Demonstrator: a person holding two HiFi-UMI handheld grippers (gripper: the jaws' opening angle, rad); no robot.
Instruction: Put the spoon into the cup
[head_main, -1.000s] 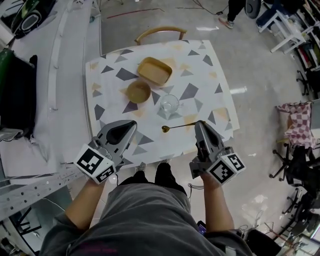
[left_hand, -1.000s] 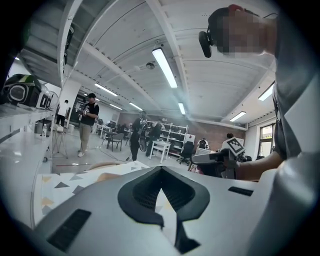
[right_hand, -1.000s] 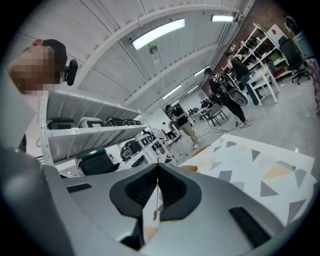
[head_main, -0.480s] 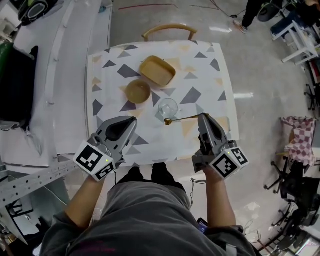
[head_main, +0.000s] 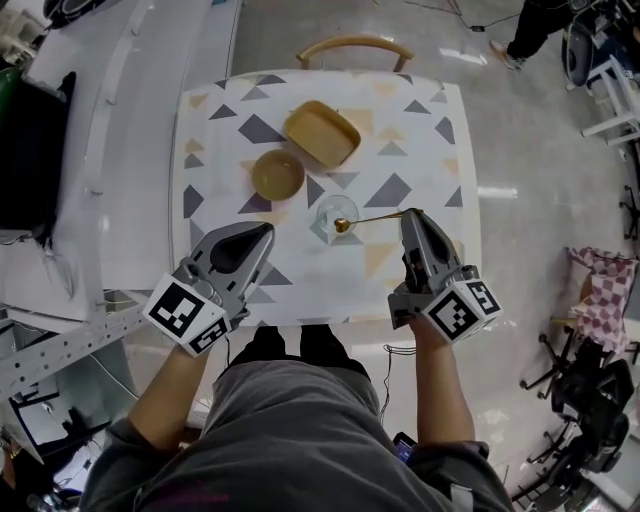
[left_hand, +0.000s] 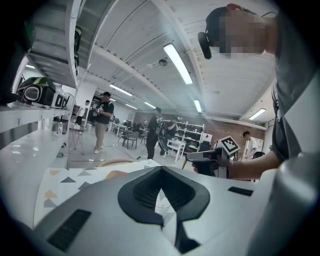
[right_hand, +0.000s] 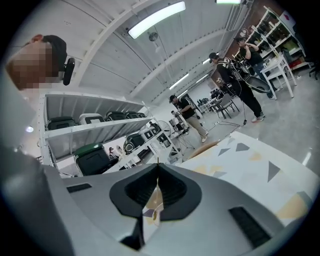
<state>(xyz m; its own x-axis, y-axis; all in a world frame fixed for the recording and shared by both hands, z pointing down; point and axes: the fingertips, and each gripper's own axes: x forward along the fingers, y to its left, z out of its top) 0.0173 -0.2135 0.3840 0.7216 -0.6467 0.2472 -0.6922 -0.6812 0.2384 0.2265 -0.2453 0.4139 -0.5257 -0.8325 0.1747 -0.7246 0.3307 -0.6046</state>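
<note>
A clear glass cup (head_main: 336, 212) stands near the middle of the patterned table (head_main: 420, 150). My right gripper (head_main: 410, 214) is shut on the handle end of a gold spoon (head_main: 372, 219). The spoon is held level and points left, with its bowl over the cup's near rim. In the right gripper view the handle (right_hand: 155, 201) shows edge-on between the shut jaws (right_hand: 158, 165). My left gripper (head_main: 266, 231) hovers left of the cup, shut with nothing in it. In the left gripper view (left_hand: 161, 168) the cup (left_hand: 163, 206) shows through the jaw cutout.
A round wooden bowl (head_main: 277, 175) and a rectangular wooden tray (head_main: 322, 133) sit beyond the cup. A wooden chair (head_main: 355, 47) stands at the table's far edge. A white shelf (head_main: 110, 150) runs along the left. People stand in the room behind.
My right gripper has carried the spoon up the table and left, from near the front edge to the cup, so its bowl is now over the rim. The left gripper has barely moved.
</note>
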